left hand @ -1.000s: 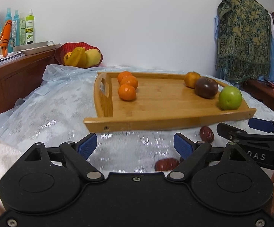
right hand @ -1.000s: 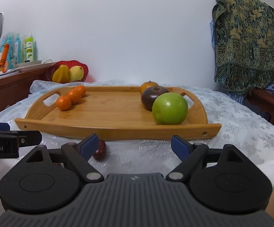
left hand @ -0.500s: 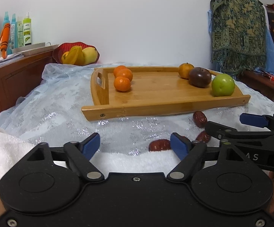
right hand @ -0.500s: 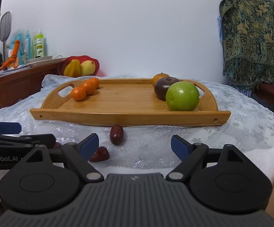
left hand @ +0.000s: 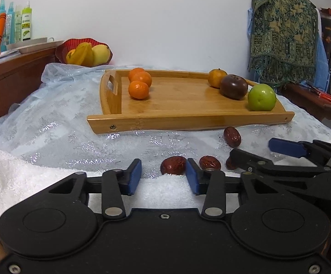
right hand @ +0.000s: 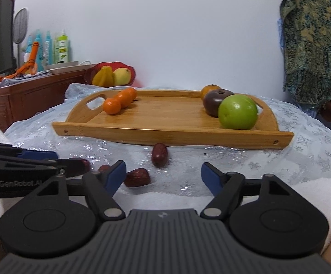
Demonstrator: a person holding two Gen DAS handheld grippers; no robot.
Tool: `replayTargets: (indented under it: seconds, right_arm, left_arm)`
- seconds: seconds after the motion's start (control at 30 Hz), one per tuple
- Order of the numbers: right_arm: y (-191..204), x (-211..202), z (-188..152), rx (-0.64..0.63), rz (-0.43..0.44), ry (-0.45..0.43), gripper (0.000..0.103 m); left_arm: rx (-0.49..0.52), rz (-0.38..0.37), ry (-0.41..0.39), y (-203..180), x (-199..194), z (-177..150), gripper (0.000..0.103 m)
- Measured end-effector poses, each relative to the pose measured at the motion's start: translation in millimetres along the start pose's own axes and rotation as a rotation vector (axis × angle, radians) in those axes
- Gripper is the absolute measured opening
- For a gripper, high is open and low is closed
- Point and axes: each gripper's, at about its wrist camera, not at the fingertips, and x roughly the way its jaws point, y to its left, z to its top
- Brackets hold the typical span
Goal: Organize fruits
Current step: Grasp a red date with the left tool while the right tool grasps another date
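Note:
Several dark red dates lie on the shiny cloth in front of a wooden tray (left hand: 188, 123) (right hand: 165, 134). One date (left hand: 173, 165) sits just past my left gripper (left hand: 163, 178), close to its right pad. The jaws are closing and the pads do not press on it. My right gripper (right hand: 163, 178) is also closing, with nothing gripped. One date (right hand: 137, 177) lies by its left pad and another date (right hand: 159, 154) lies farther ahead. Each gripper shows in the other's view: right gripper (left hand: 263, 153), left gripper (right hand: 51, 162). On the tray are three oranges (left hand: 138, 89), a dark fruit (left hand: 233, 86) and a green apple (left hand: 262, 97).
A red bowl (left hand: 84, 51) with yellow fruit stands behind the tray at the left. A wooden cabinet (left hand: 5, 75) with bottles is at the far left. A patterned cloth (left hand: 282, 34) hangs at the right above a low table (left hand: 314, 100). A white towel (left hand: 5, 175) covers the near edge.
My left jaws have narrowed a lot and the right jaws a little. Both views now show more dates in front of the tray than one second ago.

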Motion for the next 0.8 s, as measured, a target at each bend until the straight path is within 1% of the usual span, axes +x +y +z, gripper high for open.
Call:
replayTargets:
  seconds: [0.07, 0.17, 0.23, 0.3, 0.57, 0.67, 0.8]
  right_arm:
    - [4, 0, -1, -0.017, 0.022, 0.001, 0.076]
    - [9, 0, -2, -0.041, 0.040, 0.002, 0.069]
    - [10, 1, -2, -0.040, 0.048, 0.005, 0.066]
    - [11, 2, -2, -0.033, 0.052, 0.008, 0.063]
    - [15, 5, -3, -0.033, 0.082, 0.020, 0.043]
    - [17, 6, -4, -0.036, 0.089, 0.021, 0.038]
    - [18, 7, -4, -0.033, 0.090, 0.021, 0.038]
  left_arm:
    - [-0.013, -0.010, 0.004, 1, 1, 0, 0.032]
    - [-0.014, -0.012, 0.009, 1, 2, 0, 0.029]
    - [-0.013, -0.010, 0.009, 0, 3, 0, 0.027]
    - [-0.016, -0.010, 0.012, 0, 4, 0, 0.027]
    - [-0.002, 0.002, 0.010, -4, 8, -2, 0.025]
    - [0.004, 0.005, 0.008, -5, 8, -2, 0.024]
    - [0.003, 0.001, 0.006, -6, 8, -2, 0.020]
